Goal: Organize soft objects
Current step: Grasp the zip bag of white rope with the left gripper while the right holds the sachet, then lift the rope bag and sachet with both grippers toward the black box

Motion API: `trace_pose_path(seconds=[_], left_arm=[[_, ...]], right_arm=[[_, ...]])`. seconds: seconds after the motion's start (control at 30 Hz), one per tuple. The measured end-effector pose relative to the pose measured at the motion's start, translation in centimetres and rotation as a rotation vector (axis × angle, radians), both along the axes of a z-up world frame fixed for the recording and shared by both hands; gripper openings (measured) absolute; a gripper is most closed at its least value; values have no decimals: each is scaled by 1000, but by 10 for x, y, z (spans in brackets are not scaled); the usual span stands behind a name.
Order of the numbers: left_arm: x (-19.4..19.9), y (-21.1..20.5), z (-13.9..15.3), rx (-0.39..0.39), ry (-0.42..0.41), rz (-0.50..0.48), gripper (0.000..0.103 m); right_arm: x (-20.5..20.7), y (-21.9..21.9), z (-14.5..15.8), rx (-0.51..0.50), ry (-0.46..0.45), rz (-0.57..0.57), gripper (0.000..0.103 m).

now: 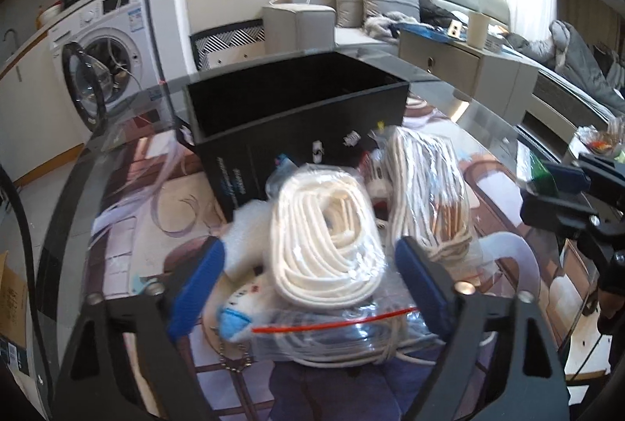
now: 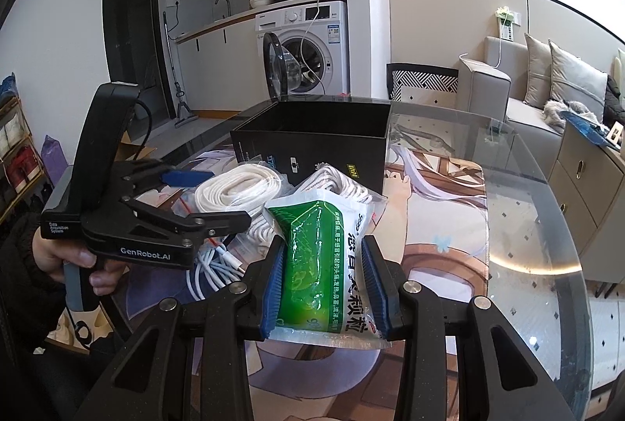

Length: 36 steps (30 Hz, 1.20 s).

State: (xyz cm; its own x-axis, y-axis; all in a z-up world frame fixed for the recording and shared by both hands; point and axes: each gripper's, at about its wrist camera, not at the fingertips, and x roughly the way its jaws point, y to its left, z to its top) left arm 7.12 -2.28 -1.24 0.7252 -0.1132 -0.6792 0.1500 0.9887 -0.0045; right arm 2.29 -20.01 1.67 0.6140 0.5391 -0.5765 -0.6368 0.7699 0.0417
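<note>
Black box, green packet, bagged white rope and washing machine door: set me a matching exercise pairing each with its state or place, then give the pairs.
Things:
1. black box
2. green packet
3. bagged white rope
4. washing machine door

States or places:
A. lying between the left claw's open blue pads
B. swung open
C. open-topped, standing on the glass table
D. pinched in the right claw

Pairs: 1-C, 2-D, 3-A, 4-B

White rope coils (image 1: 328, 237) sealed in clear bags, green-and-white sachet (image 2: 326, 264) printed with dark characters, black box (image 1: 297, 116), blue gripper pads (image 2: 273, 288), table mat (image 2: 441, 225) printed with cartoon artwork.
</note>
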Motion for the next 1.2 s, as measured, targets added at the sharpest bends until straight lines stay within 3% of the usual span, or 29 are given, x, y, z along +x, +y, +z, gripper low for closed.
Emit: trace_pose_path(seconds=[0.07,0.2,0.6,0.77,0.87,1.2], left_arm=[[-1,-1,0,-26,8,-22,62],[-6,-3,2,-38,-6,-33,52],[-14,6,11,-91,-33,-37,37],[-11,7,10,-91,-13,-26,43],[-9,6,11,-47,-22,8,63],[8,-7,0,49,8,4,64]], right_arm=[[0,0,0,1,2,0,38],[1,0,1,1,-3,-1,38],[-1,2,6,3,-23,-1,38],[-1,1,7,1,-26,-3,38],[-2,1,8,2,-28,-4,38],[0,-3,7,0,-17,-13,38]])
